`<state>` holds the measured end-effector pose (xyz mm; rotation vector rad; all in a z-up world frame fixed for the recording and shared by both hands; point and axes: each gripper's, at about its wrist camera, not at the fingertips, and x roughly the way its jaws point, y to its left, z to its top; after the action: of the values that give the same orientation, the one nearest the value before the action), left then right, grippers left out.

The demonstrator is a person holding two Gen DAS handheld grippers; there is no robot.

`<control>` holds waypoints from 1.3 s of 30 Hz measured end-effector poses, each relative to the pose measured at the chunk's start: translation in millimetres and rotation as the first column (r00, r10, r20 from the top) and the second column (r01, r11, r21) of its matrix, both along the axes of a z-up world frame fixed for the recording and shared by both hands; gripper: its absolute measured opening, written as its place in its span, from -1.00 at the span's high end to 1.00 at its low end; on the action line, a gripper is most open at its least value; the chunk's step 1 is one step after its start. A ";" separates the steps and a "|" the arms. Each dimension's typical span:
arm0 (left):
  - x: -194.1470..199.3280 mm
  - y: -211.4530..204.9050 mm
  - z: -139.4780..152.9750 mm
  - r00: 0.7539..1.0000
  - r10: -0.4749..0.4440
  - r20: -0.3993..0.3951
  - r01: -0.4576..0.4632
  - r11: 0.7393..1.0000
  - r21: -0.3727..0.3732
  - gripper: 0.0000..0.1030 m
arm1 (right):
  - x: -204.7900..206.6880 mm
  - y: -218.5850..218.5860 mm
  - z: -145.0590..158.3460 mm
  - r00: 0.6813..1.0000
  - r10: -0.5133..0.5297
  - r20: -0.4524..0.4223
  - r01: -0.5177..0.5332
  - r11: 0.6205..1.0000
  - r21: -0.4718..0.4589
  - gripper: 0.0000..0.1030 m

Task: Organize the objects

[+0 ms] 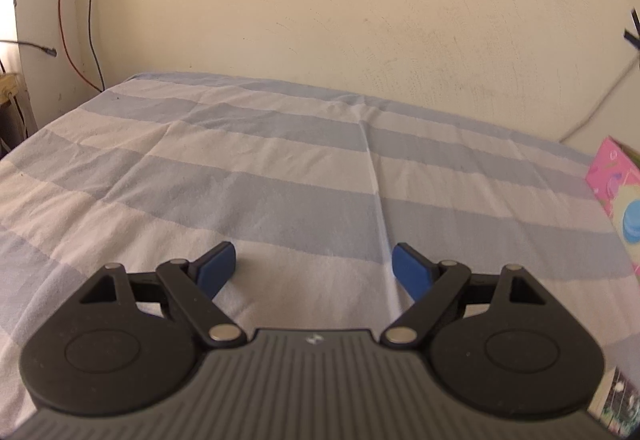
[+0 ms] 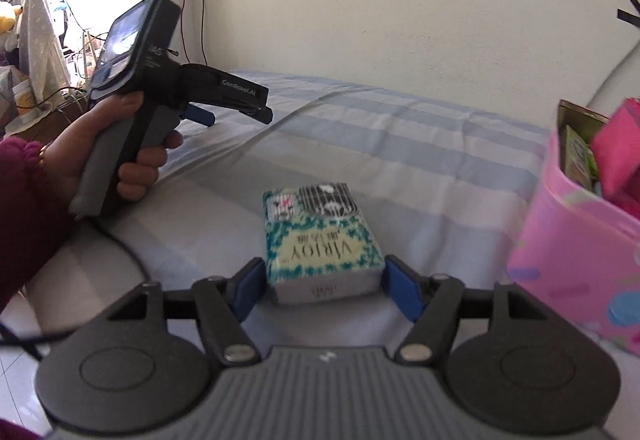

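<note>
A teal and white tissue pack [image 2: 320, 240] with a "Virjoy" label lies on the striped bed sheet [image 2: 400, 144]. My right gripper [image 2: 320, 280] sits around its near end, one blue pad on each side; whether the pads touch it I cannot tell. A pink box [image 2: 576, 272] stands at the right, holding a pink packet [image 2: 616, 144] and a green packet [image 2: 576, 156]. My left gripper [image 1: 315, 268] is open and empty above the sheet; it also shows in the right wrist view [image 2: 240, 112], held in a hand at the left.
The pink box's edge [image 1: 616, 192] shows at the far right of the left wrist view. The cream wall [image 1: 320, 0] stands behind the bed, with cables [image 1: 76, 20] at its left. Clutter and a window [image 2: 40, 40] lie left of the bed.
</note>
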<state>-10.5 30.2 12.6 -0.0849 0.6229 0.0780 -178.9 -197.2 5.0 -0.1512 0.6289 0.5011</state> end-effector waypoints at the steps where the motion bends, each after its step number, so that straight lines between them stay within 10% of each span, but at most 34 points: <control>1: -2.5 -2.9 -0.3 1.000 -0.008 -0.004 0.008 1.000 0.018 -0.69 | -6.0 -2.1 -0.5 1.000 -0.003 0.009 0.003 1.000 -0.003 -0.45; 39: -33.8 -10.4 -3.4 0.998 -0.063 -0.004 0.063 0.997 0.043 -0.76 | -19.9 -8.8 -13.4 1.000 -0.005 0.030 0.005 1.000 0.004 -1.00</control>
<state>-44.3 19.8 9.2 -0.0235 0.6263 0.0309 -198.8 -206.0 -8.3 -0.1530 0.5991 0.4942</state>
